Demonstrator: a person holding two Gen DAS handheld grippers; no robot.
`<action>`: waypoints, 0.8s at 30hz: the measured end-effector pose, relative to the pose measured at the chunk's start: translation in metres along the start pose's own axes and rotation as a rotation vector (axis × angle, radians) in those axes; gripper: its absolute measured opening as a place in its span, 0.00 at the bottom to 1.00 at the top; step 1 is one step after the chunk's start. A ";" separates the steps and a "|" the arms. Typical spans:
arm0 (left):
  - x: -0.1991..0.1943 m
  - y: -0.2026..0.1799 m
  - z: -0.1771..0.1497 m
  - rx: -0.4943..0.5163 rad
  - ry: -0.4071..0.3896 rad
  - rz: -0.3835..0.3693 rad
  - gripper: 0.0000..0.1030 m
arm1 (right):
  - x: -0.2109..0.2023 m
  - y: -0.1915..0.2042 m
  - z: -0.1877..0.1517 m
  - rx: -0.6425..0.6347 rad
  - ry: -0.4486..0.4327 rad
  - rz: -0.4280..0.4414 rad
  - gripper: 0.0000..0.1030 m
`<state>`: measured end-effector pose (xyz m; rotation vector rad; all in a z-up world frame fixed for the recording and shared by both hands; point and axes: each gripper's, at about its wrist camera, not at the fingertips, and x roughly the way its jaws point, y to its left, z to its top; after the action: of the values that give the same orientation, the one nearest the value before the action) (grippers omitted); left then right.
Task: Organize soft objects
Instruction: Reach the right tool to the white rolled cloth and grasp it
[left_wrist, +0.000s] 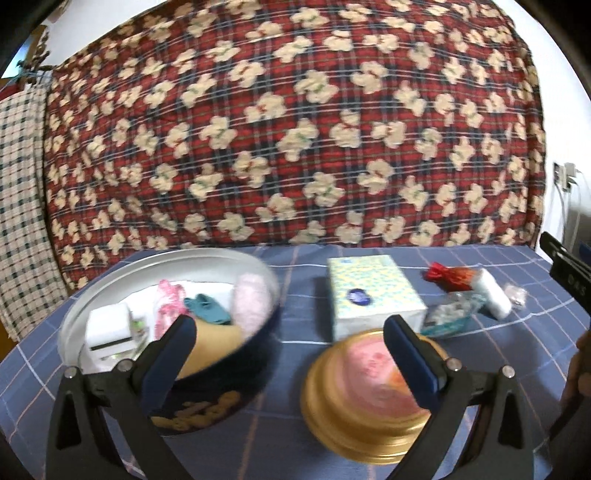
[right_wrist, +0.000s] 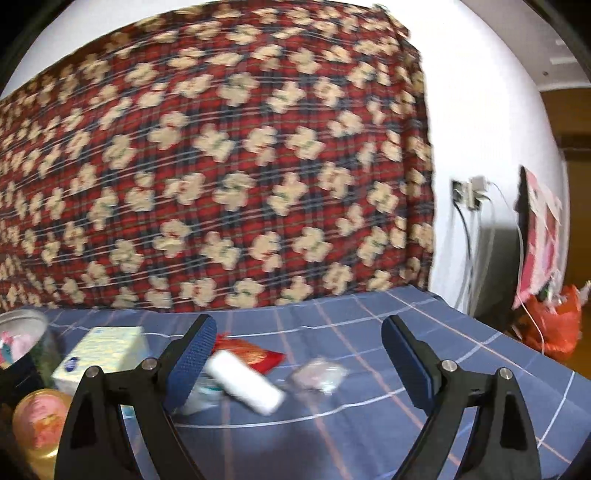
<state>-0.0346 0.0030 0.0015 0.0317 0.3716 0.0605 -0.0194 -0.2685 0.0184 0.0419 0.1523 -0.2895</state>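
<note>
A round dark tin (left_wrist: 207, 387) with a silver rim holds soft items: a pink cloth (left_wrist: 251, 302), a teal piece (left_wrist: 207, 310), a white box (left_wrist: 109, 332). Its gold lid (left_wrist: 354, 398) lies to the right on the blue checked cloth. My left gripper (left_wrist: 291, 350) hangs open above tin and lid, holding nothing. On the table lie a white roll (right_wrist: 245, 386), a red pouch (right_wrist: 255, 354), a clear packet (right_wrist: 317, 374) and a teal-patterned packet (left_wrist: 450, 314). My right gripper (right_wrist: 299, 354) is open just above the roll and clear packet, empty.
A yellow-patterned tissue box (left_wrist: 373, 295) stands behind the lid. A red plaid quilt (left_wrist: 295, 129) with cream flowers rises behind the table. The table's right edge (right_wrist: 517, 339) drops off near a wall socket (right_wrist: 469, 192) with cables and an orange bag (right_wrist: 554, 325).
</note>
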 end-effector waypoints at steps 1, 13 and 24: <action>0.000 -0.003 0.000 0.004 0.000 -0.008 1.00 | 0.002 -0.007 0.000 0.013 0.008 -0.010 0.90; -0.004 -0.047 0.000 0.082 0.011 -0.104 1.00 | 0.042 -0.036 -0.002 0.076 0.174 0.086 0.90; -0.005 -0.074 0.000 0.167 0.019 -0.122 1.00 | 0.093 0.022 -0.015 -0.192 0.406 0.279 0.56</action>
<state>-0.0355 -0.0714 0.0005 0.1738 0.3958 -0.0910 0.0728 -0.2726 -0.0100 -0.0694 0.5713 0.0164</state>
